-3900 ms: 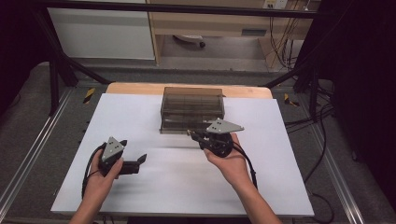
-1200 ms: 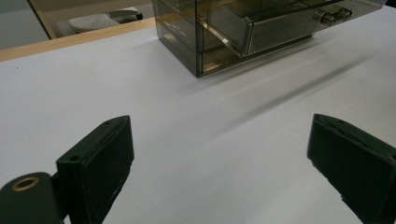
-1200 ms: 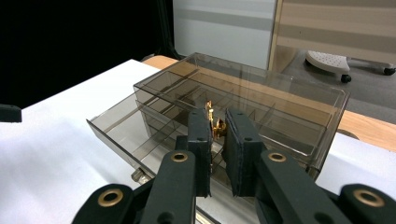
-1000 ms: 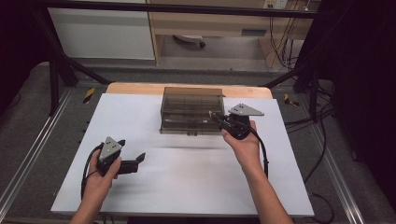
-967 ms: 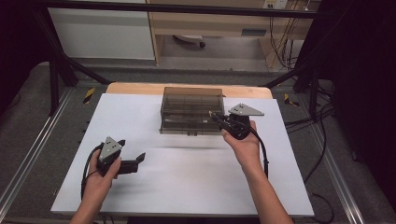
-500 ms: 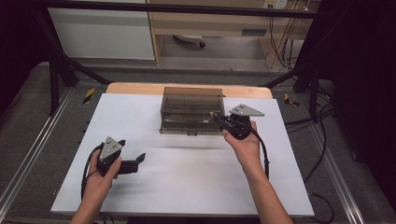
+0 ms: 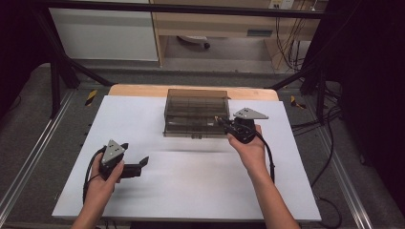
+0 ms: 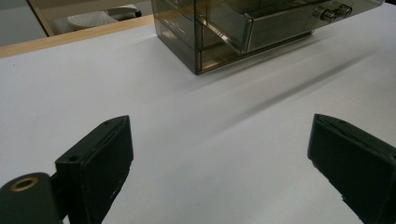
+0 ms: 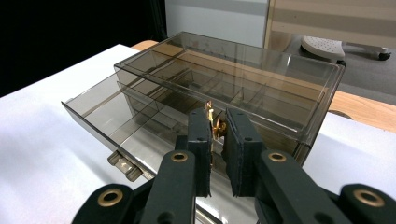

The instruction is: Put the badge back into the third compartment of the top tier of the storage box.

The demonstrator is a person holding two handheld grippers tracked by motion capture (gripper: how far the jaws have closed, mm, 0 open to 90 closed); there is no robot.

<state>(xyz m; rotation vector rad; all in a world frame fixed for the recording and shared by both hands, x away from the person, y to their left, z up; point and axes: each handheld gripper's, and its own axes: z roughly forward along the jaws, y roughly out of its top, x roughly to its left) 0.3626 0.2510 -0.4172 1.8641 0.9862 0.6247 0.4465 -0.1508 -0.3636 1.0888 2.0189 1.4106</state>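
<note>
right gripper: pinching small brass piece | over open drawer of smoked-plastic drawer box | left gripper: spread, well apart

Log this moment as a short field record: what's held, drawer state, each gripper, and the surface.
Held item: small gold-coloured metal piece, too small to identify, pinched by the right gripper
Right gripper position: above the open drawer of the smoked clear plastic drawer box
Drawer state: bottom drawer pulled partly out, divided into compartments
Left gripper: open, nothing between its fingers, low over the white table cover, apart from the box
Contents of drawer: cannot tell
</note>
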